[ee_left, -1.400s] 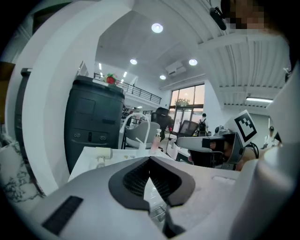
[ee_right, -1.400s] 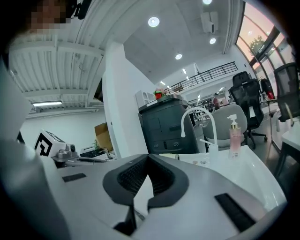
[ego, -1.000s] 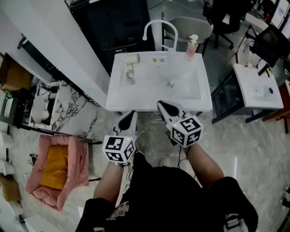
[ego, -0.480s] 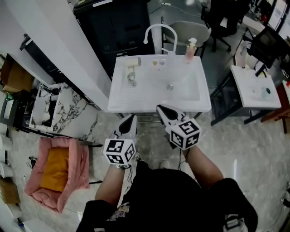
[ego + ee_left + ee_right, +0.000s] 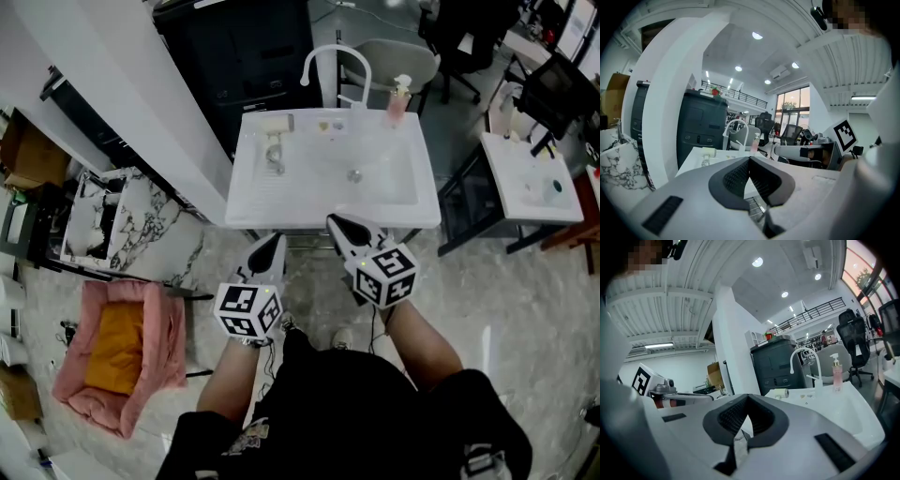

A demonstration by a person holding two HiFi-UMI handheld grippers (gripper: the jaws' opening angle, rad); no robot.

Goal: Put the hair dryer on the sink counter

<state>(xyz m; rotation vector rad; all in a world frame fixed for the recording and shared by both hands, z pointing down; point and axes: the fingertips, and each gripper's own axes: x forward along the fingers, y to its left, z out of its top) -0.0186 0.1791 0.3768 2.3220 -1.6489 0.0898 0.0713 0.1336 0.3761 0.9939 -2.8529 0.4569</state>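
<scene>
Our left tongs (image 5: 275, 244) and right tongs (image 5: 337, 223) are both closed on nothing, just short of the sink bench (image 5: 246, 208). The one hair dryer (image 5: 275, 145) lies on the bench's left rear part. We judge it light, rigid and smooth, best taken by the handle. There is also one pump bottle (image 5: 399, 97) and one tap (image 5: 333, 58).

Head view looks steeply down; both gripper views face the sink (image 5: 248, 192).

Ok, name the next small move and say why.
Probably draw both claws back: the hair dryer already lies on the sink counter left of the basin, and the left claw and right claw are shut and empty near its front edge.
</scene>
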